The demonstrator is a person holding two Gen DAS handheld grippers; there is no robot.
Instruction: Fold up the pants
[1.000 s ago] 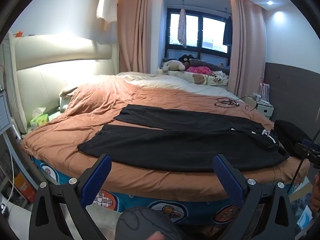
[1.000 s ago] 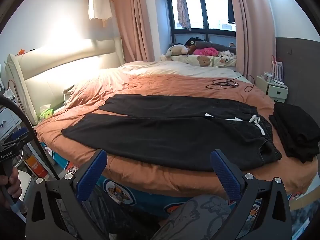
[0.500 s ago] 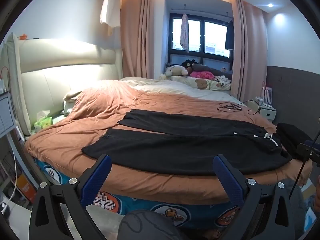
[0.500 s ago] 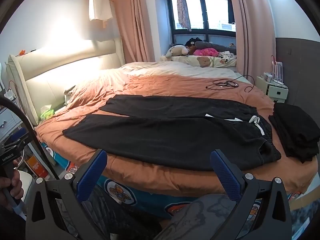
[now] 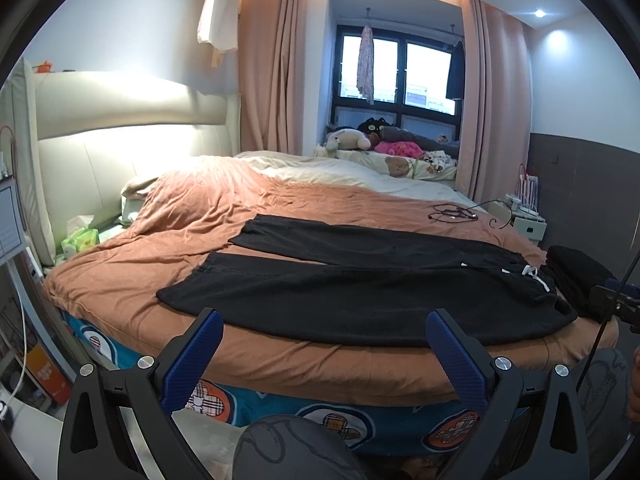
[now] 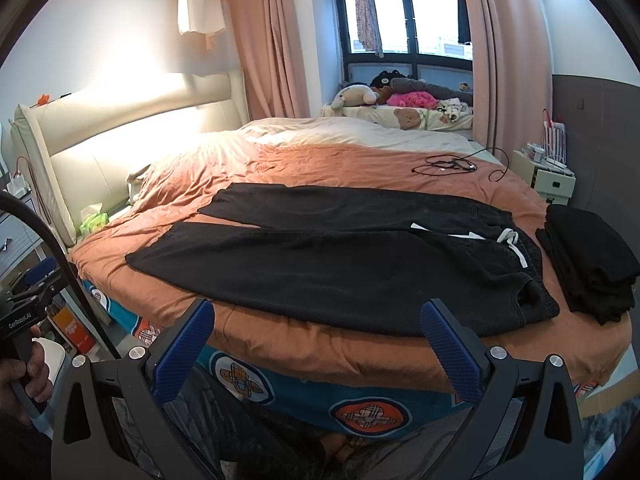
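Bed [image 5: 280,364] beneath flat black pants [image 5: 360,300]

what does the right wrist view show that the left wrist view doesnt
Only the right wrist view shows the whole folded black stack beside the waistband, and the hand holding the left gripper's handle. Only the left wrist view shows the lit ceiling spotlight. Both show the black pants spread flat on the orange blanket, and each camera's own gripper open and empty.
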